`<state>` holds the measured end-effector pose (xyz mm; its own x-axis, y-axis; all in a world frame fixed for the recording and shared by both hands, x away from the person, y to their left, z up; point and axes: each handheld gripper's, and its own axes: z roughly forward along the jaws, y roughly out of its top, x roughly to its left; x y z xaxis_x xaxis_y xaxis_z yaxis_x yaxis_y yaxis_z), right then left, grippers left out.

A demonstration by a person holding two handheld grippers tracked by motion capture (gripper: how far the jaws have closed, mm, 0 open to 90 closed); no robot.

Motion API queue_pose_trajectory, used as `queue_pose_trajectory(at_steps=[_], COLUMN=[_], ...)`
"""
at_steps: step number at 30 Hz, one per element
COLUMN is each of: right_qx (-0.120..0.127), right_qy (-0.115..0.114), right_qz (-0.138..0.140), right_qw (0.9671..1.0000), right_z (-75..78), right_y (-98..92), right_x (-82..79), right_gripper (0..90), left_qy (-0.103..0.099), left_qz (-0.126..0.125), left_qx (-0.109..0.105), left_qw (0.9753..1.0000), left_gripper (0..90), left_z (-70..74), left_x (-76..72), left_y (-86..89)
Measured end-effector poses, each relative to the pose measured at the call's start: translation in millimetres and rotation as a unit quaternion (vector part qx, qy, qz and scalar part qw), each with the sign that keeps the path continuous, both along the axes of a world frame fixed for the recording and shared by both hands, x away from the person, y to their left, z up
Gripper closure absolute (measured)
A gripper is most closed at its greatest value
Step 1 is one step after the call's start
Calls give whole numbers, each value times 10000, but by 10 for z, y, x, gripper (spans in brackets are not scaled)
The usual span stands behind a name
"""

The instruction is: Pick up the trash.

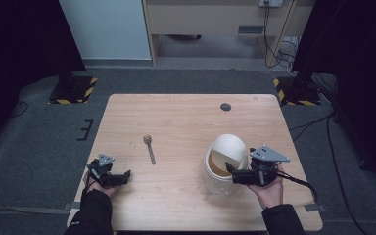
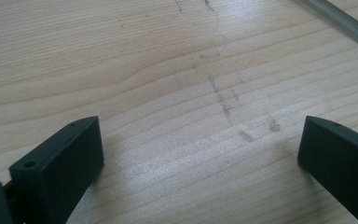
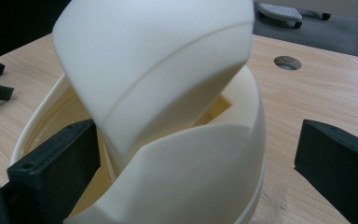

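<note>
your right gripper (image 1: pixel 231 173) sits jaws apart at the white container (image 1: pixel 220 169); your left gripper (image 1: pixel 126 176), jaws apart, rests well left of it, beyond the spoon (image 1: pixel 150 148).

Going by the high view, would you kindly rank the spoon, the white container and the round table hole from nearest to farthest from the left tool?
1. Spoon, just ahead and to the right of the left tool.
2. White container, across the table by the right tool.
3. Table hole, far edge, right of centre.
</note>
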<state>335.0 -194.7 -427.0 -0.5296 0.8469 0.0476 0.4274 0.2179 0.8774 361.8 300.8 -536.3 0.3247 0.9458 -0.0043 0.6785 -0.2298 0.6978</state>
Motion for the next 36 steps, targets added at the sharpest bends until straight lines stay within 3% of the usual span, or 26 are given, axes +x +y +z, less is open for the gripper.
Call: queue_pose_trajectory(at_steps=[3, 8, 15, 21, 25, 33, 35, 36], right_qx=[73, 114, 336, 737, 923, 955, 953, 876], right_qy=[115, 198, 8, -330, -498, -713, -813, -930], right_qz=[-147, -136, 15, 137, 81, -39, -132, -231], right_qw=[9998, 9996, 9994, 9966, 9945, 9929, 9920, 9915], right_z=[-22, -37, 58, 200, 274, 323, 344, 358], right_y=[-3, 11, -66, -188, -276, -352, -396, -439], right_x=[5, 11, -19, -66, -79, -83, -85, -85], right_gripper=[7, 13, 23, 23, 25, 37, 41, 44], left_qy=[-8, -23, 93, -346, -387, -556, -660, -770], left_qz=[-117, -129, 94, 105, 90, 92, 85, 68], left_qx=[-21, -9, -284, -474, -495, -649, -716, -836], left_qw=[9999, 9999, 9995, 9982, 9980, 9963, 9952, 9935], left_gripper=[0, 4, 134, 184, 184, 198, 204, 214], left_z=[0, 3, 78, 202, 215, 273, 306, 353], left_x=[-10, -18, -36, -62, -65, -76, -79, -87], left_y=[26, 34, 62, 52, 48, 33, 23, -2])
